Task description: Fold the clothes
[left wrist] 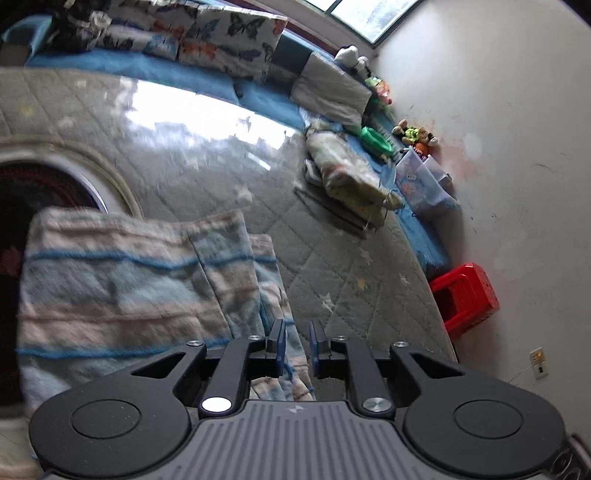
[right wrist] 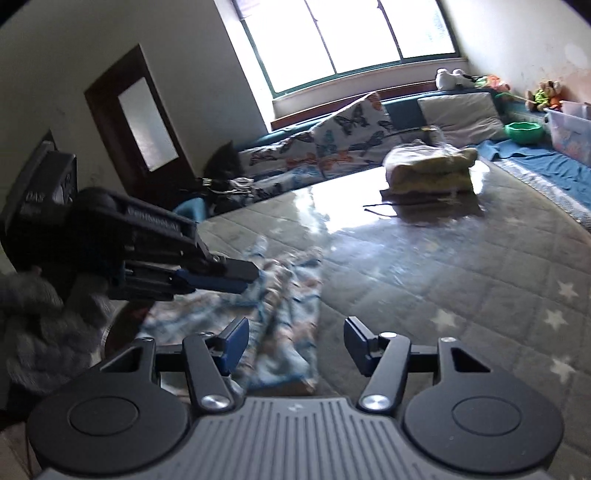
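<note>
Mattress (left wrist: 207, 155), grey, quilted and wrapped in glossy plastic that reflects the window, fills the space ahead of both grippers. A blue sheet (left wrist: 177, 70) borders its far edge, and beyond that stand butterfly-print cushions (right wrist: 351, 125) and one plain grey cushion (right wrist: 458, 110) under a wide window (right wrist: 351, 33). One dark door (right wrist: 136, 122) with a frosted pane stands in the wall far to the left of the right gripper. A single red stool (left wrist: 465, 295) sits on the floor to the right of the left gripper, by the white wall.

One striped towel-like garment (left wrist: 122, 280), in pale blue, beige and white, lies partly folded on the mattress. The left gripper (left wrist: 297, 343) has its jaws nearly closed, with a fold of the garment running between them; whether they actually pinch it cannot be told. The right gripper (right wrist: 295, 343) is spread wide and empty, hovering just above the garment's near end. In the right wrist view the left gripper appears ahead and to the left, its fingertips over the cloth.

One bundle of folded clothes (right wrist: 432, 162) rests far ahead on the mattress. Further right are one green bowl (right wrist: 524, 131), clear plastic bins (left wrist: 424, 177) and several soft toys (left wrist: 413, 134).
</note>
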The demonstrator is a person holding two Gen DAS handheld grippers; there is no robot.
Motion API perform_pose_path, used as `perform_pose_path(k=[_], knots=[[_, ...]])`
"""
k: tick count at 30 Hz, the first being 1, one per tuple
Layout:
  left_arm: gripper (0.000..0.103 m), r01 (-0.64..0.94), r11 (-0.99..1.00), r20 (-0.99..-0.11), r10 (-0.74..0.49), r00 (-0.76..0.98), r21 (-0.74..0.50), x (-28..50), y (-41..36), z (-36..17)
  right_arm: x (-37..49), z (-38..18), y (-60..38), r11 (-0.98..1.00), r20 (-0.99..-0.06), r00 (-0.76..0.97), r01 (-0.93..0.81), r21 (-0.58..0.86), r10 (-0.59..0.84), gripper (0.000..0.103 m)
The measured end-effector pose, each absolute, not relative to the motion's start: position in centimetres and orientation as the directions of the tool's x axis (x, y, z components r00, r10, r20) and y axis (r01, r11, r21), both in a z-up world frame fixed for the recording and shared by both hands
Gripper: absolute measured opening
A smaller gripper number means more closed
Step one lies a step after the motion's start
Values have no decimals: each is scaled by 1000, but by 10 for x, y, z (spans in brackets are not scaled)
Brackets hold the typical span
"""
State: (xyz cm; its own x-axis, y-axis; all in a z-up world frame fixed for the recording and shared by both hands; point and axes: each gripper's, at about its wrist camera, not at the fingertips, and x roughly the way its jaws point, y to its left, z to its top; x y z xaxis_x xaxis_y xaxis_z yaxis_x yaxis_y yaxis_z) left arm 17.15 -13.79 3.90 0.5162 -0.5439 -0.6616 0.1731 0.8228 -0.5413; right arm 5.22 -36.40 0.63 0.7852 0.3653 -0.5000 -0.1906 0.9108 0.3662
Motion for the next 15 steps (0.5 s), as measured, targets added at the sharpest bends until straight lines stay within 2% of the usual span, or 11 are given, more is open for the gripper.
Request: perform_pose_path(k=[3, 5, 9, 11, 15], knots=[[26, 172, 818, -637, -542, 547, -549, 169, -124, 48, 63, 5, -355, 904, -509, 769, -205, 376, 386, 55], [37, 170, 830, -631, -522, 574, -532, 164, -112, 54, 70, 0, -348, 905, -525, 758, -205, 373, 388, 54], [42, 141, 850, -638, -480, 602, -507, 156, -86, 52, 85, -8, -334, 907, -555, 734, -206, 366, 391, 51], [43, 119, 856, -644, -463, 609, -503, 152, -72, 48, 93, -12, -327, 908, -570, 722, -207, 363, 392, 45], [45, 62, 852, -656, -444, 610, -520, 148, -45, 35, 108, -20, -313, 911, -600, 696, -208, 357, 394, 38]])
